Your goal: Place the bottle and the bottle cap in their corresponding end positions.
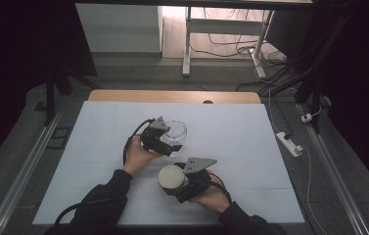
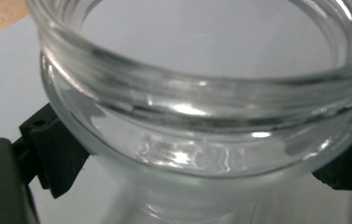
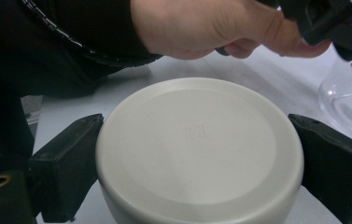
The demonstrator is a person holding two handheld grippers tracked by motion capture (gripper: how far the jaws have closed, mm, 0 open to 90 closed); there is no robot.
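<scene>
**Jar and lid each clamped, held apart**

Left gripper [image 1: 165, 142] pinches the glass jar [image 1: 174, 131] below its threaded neck; jaws press both sides of the wall in the left gripper view. Jar [image 2: 201, 140] sits mid-table on the white sheet [image 1: 231, 127], mouth open. Right gripper [image 1: 182, 183] pinches the cream lid [image 1: 171, 177] across its rim, nearer the person. Lid [image 3: 197, 149] is apart from the jar, flat face up.

The clear glass jar [image 2: 201, 116] runs past the top and both sides of the left gripper view; its base is blurred. The round cream plastic lid [image 3: 197, 149] is cropped at the bottom edge.
</scene>
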